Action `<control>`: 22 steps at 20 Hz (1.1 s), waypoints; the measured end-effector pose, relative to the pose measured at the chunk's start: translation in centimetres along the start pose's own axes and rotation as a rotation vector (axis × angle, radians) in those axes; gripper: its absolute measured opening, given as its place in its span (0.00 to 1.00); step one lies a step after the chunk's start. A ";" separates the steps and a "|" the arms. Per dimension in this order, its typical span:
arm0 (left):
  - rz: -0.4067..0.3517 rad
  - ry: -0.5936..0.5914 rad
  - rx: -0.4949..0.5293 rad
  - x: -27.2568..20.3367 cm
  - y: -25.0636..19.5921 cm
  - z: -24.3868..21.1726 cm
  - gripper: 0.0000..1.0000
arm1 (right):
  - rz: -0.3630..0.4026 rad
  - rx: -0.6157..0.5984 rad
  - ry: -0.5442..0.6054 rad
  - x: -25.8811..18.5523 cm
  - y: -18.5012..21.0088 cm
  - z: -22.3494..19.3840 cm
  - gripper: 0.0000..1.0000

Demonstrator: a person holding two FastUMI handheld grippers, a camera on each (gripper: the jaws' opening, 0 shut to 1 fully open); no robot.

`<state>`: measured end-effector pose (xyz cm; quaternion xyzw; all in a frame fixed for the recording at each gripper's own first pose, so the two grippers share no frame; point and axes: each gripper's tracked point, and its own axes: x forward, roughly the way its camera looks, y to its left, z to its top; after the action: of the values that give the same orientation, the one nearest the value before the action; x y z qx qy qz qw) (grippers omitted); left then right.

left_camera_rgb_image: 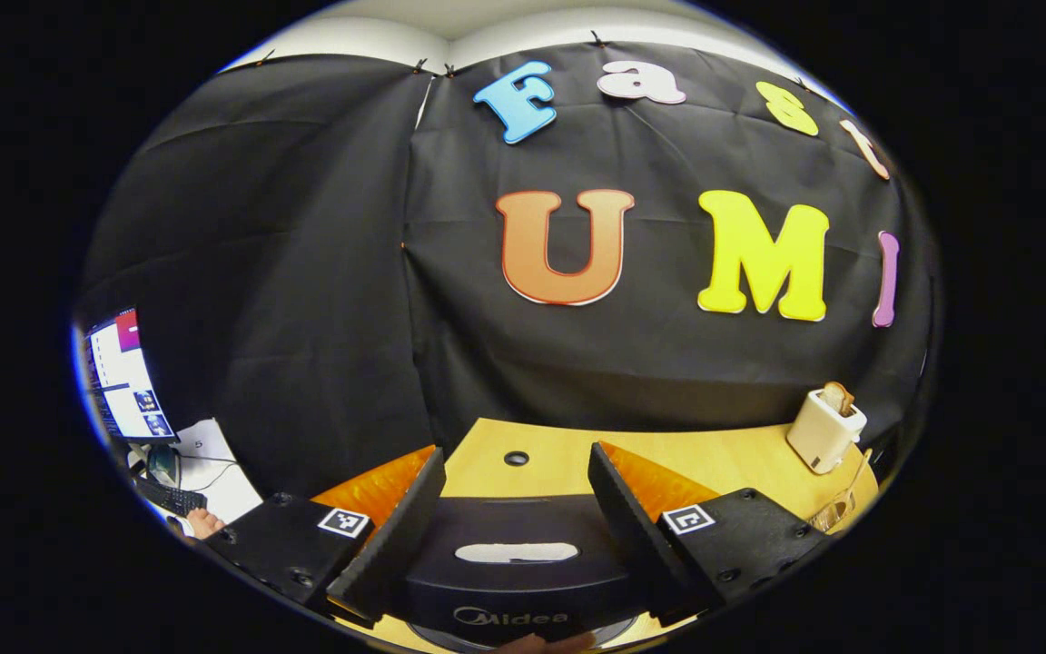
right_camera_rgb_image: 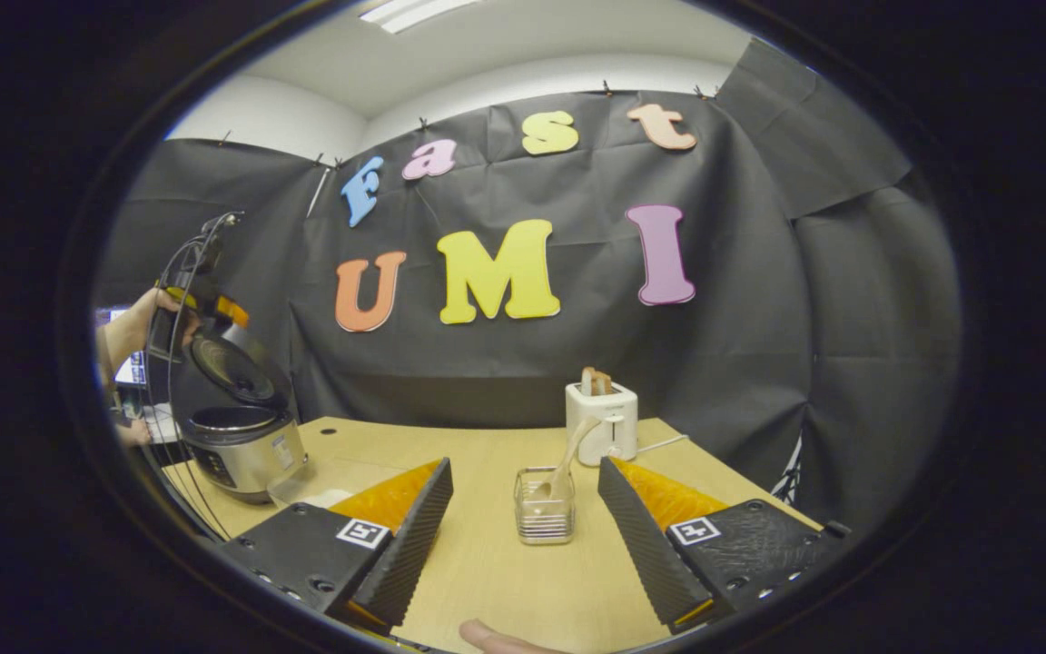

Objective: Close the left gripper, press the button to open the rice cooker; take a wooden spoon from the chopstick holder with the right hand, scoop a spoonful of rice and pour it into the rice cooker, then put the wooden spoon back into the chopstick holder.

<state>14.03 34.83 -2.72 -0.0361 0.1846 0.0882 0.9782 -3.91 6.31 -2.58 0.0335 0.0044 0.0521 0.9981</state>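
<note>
The rice cooker stands at the table's left end with its lid swung up. My left gripper, held by a hand, hovers at the top of that raised lid. In the left gripper view the black lid lies close between and below the fingers, and my left gripper is open, touching nothing. My right gripper is open low over the table. Just beyond its fingers stands the clear chopstick holder with the wooden spoon leaning in it.
A white toaster with bread stands behind the holder, also at the far right in the left gripper view. A clear container sits beside the cooker. A monitor and a keyboard lie off the table's left.
</note>
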 end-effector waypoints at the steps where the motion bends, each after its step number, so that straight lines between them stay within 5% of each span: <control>1: -0.001 -0.014 0.006 -0.3 -0.1 -0.6 1.00 | -0.007 -0.007 -0.009 -0.1 -0.1 0.2 0.92; 11: -0.096 -0.020 0.023 -1.5 -2.9 -10.2 1.00 | -0.024 -0.017 0.011 0.2 -0.7 -0.3 0.92; 19: -0.041 -0.122 0.037 -1.7 -2.9 -12.5 1.00 | -0.029 -0.009 0.031 0.3 -0.7 -0.9 0.96; 22: 0.036 -0.268 0.052 -3.1 -2.2 -11.8 1.00 | -0.030 -0.035 0.017 0.3 -0.5 -0.7 0.96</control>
<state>7.39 30.98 -12.49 0.0049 0.0551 0.1051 0.9929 -3.59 5.86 -3.34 0.0157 0.0127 0.0376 0.9991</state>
